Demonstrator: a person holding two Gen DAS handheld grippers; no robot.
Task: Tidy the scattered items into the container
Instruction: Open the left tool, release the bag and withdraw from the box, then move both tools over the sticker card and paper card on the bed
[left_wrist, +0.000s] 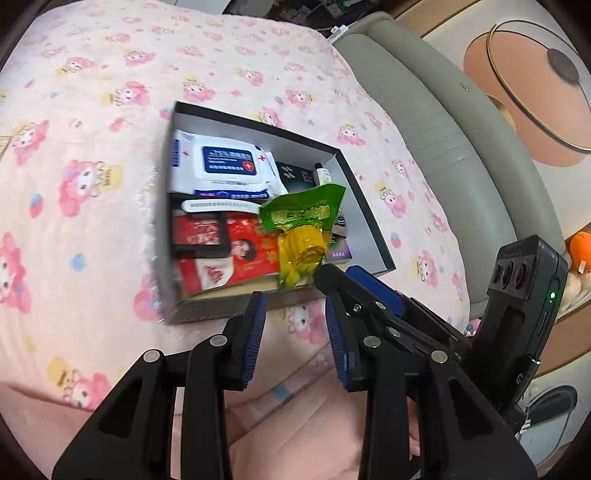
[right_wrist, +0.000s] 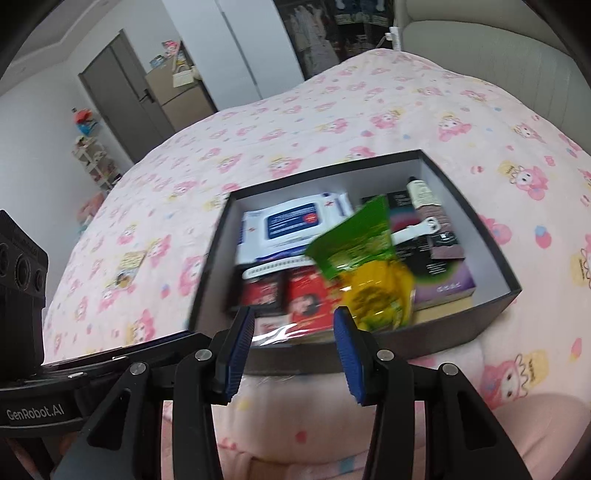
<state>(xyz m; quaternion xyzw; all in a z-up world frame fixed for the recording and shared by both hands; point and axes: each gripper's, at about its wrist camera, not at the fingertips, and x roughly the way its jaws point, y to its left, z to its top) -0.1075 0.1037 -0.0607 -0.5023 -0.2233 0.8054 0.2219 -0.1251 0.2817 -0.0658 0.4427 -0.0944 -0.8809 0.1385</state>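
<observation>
The green-and-yellow snack packet (right_wrist: 364, 273) sits tilted over the near side of the dark box (right_wrist: 491, 240), blurred, just beyond the right gripper (right_wrist: 293, 345), whose blue pads stand wide apart with nothing between them; it looks released, though whether it has settled or is still dropping I cannot tell. The left gripper (left_wrist: 295, 339) is likewise spread wide and empty, hanging just outside the box's near wall over the pink bedspread (left_wrist: 92, 110). To finish this step well, the right tool should back straight out and up, so its right finger does not catch the packet's crinkled lower end or nudge the near wall. The packet leans on the red packs (right_wrist: 306, 295) and a white comb (right_wrist: 273, 267); a light press toward the box's middle would seat it flat. Wet wipes (right_wrist: 291, 221) fill the far left corner, a bottle (right_wrist: 421, 192) the far right. Open bedspread surrounds the box on every side, and the grippers are close together at its near edge.
</observation>
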